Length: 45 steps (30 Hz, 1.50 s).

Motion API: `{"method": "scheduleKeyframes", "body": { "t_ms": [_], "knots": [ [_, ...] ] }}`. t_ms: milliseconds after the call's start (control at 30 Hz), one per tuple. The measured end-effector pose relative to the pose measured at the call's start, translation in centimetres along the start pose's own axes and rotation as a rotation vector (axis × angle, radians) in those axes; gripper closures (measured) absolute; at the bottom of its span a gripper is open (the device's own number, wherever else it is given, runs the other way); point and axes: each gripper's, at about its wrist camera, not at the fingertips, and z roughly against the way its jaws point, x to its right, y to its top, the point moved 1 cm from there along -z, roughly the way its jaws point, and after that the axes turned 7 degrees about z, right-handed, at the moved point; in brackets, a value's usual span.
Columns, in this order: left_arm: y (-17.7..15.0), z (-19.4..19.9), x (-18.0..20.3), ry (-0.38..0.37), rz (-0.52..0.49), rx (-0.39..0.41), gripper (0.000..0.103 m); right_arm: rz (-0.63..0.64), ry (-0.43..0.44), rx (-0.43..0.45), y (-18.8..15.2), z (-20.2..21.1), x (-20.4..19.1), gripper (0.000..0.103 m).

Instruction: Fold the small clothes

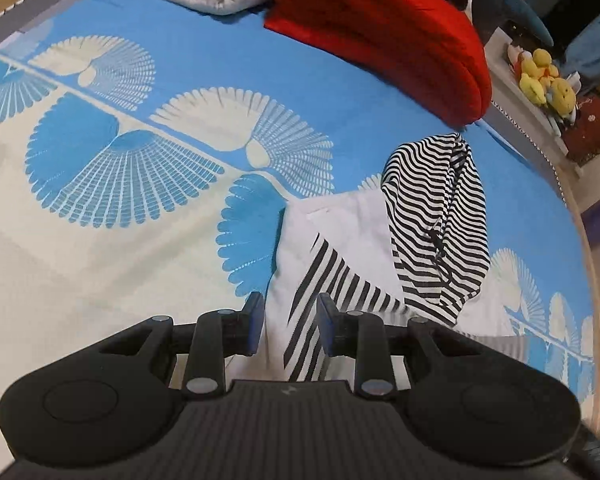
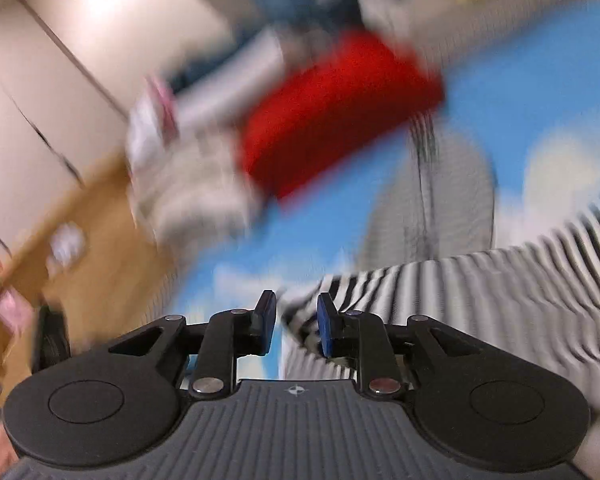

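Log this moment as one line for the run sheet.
stage: mid-fold | garment: striped garment on the bed | left gripper: open astride the cloth | right gripper: open beside a striped edge, view blurred

No text, label or number is showing legibly anywhere. Only a small unreadable emblem is sitting on each gripper body.

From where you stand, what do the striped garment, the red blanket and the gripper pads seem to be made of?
The striped garment looks like thin knit fabric, probably cotton jersey: it drapes limply and creases softly. The red blanket seems a thick, fuzzy fleece or wool, matte, folded in plump layers. The pads look like blue rubber or soft plastic on black, matte plastic fingers.
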Motion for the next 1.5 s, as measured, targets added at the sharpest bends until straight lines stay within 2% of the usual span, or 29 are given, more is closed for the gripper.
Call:
{"method": "scheduleKeyframes", "body": {
  "t_ms": [33, 100, 200, 267, 300, 333, 367, 400, 433, 467, 600, 700, 800, 933, 967, 1033, 1133, 1267, 1333, 1433, 1500],
  "knots": [
    [-0.1, 0.0, -0.1, -0.005, 0.000, -0.008, 0.071, -0.016, -0.069, -0.052, 0.0, -0.2, 0.3, 0.080],
    [-0.4, -0.3, -0.1, -0.022, 0.003, -0.026, 0.071, -0.068, -0.195, -0.091, 0.8, 0.4, 1.6, 0.079],
    [-1.1, -0.8, -0.1, -0.038, 0.006, -0.050, 0.071, -0.157, -0.288, -0.046, 1.3, 2.3, 4.3, 0.072],
    [-1.8, -1.8, 0.1, -0.044, 0.005, -0.080, 0.071, -0.161, -0.344, -0.046, 0.6, 2.7, 7.4, 0.066],
    [-2.2, -2.3, 0.1, -0.047, 0.006, -0.098, 0.071, -0.172, -0.409, -0.085, -0.2, 2.1, 8.8, 0.066],
    [-2.6, -2.9, 0.2, -0.049, 0.007, -0.116, 0.071, -0.218, -0.518, -0.167, -1.0, 1.4, 10.8, 0.065],
    [-2.9, -3.5, 0.2, -0.050, 0.011, -0.133, 0.071, -0.289, -0.592, -0.224, -1.9, 1.0, 12.9, 0.067],
    [-3.2, -4.1, 0.3, -0.051, 0.014, -0.149, 0.071, -0.374, -0.606, -0.222, -2.6, 1.2, 14.6, 0.068],
    [-3.4, -4.7, 0.3, -0.052, 0.019, -0.162, 0.071, -0.446, -0.573, -0.181, -2.7, 1.8, 15.7, 0.070],
    [-3.5, -5.2, 0.3, -0.059, 0.026, -0.174, 0.071, -0.451, -0.562, -0.181, -2.4, 2.1, 15.9, 0.070],
    [-4.1, -7.5, 0.7, -0.086, 0.048, -0.210, 0.071, -0.369, -0.598, -0.167, -1.0, 3.1, 15.4, 0.067],
    [-4.5, -9.4, 1.0, -0.057, 0.025, -0.221, 0.071, -0.416, -0.527, -0.181, -0.9, 3.4, 15.5, 0.066],
    [-4.7, -11.2, 0.7, 0.001, 0.000, -0.221, 0.071, -0.388, -0.495, -0.207, -0.7, 3.2, 15.2, 0.065],
    [-5.0, -12.2, 1.2, -0.014, -0.015, -0.214, 0.074, -0.338, -0.480, -0.227, -0.4, 3.3, 14.7, 0.061],
    [-5.0, -12.1, 1.6, -0.013, -0.039, -0.208, 0.075, -0.334, -0.487, -0.233, -0.3, 3.1, 14.8, 0.061],
    [-5.3, -11.7, 2.7, -0.001, -0.106, -0.185, 0.097, -0.344, -0.494, -0.245, -0.5, 3.0, 15.2, 0.061],
    [-5.2, -9.6, 3.9, 0.012, -0.185, -0.121, 0.098, -0.358, -0.499, -0.247, -0.6, 3.0, 15.5, 0.061],
    [-4.0, -4.0, 4.7, -0.070, -0.188, -0.021, 0.098, -0.339, -0.497, -0.233, -0.3, 3.0, 14.6, 0.061],
    [-3.9, -2.2, 4.2, -0.054, -0.183, 0.013, 0.098, -0.332, -0.501, -0.228, -0.4, 3.1, 14.2, 0.061],
    [-4.1, -2.1, 2.7, 0.018, -0.145, -0.003, 0.095, -0.335, -0.509, -0.243, -0.9, 3.0, 14.4, 0.061],
    [-4.1, -2.6, 2.4, 0.035, -0.148, -0.025, 0.091, -0.351, -0.521, -0.268, -1.4, 2.8, 14.8, 0.061]
  ]
}}
